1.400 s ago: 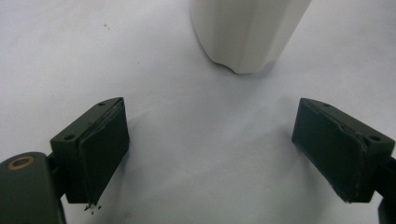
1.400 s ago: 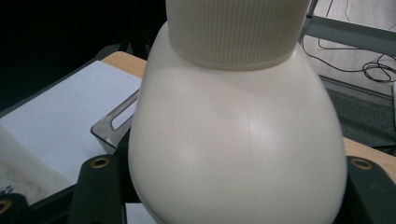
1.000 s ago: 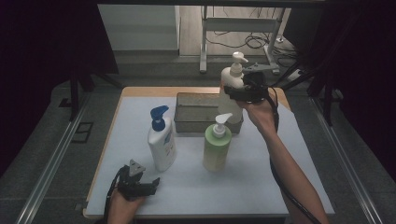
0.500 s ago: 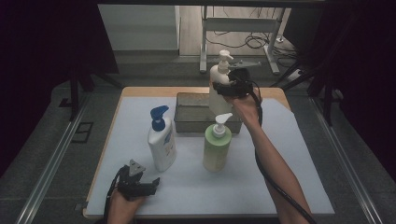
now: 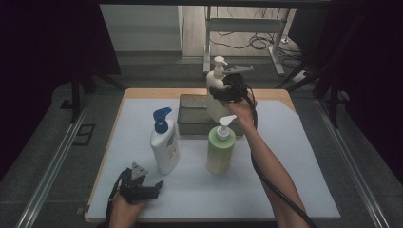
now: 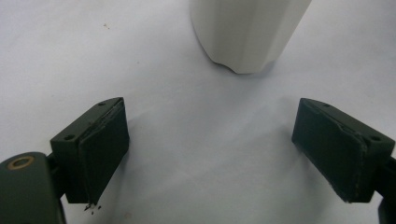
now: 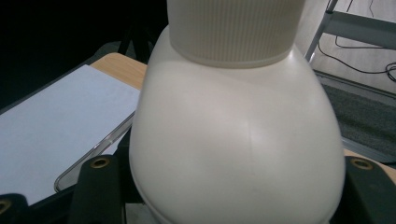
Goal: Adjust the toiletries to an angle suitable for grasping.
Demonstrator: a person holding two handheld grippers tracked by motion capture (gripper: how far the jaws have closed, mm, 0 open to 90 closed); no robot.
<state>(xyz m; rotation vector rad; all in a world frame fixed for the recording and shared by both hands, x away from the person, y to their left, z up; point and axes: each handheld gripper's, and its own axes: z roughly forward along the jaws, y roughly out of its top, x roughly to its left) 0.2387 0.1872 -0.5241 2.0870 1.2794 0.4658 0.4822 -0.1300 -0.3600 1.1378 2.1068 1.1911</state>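
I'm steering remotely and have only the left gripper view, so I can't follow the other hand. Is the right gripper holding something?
Observer: Yes, the right gripper is clamped on a cream pump bottle, held above the grey tray.
Operator: The white bottle base ahead of my jaws, what is it?
Observer: It's the white bottle with a blue pump, standing upright.
Operator: Anything else on the mat?
Observer: A green pump bottle stands in front of the tray.

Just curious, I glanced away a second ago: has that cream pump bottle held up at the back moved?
Yes. The cream pump bottle, clamped in the right hand-held gripper, has shifted left over the grey tray, toward its middle.
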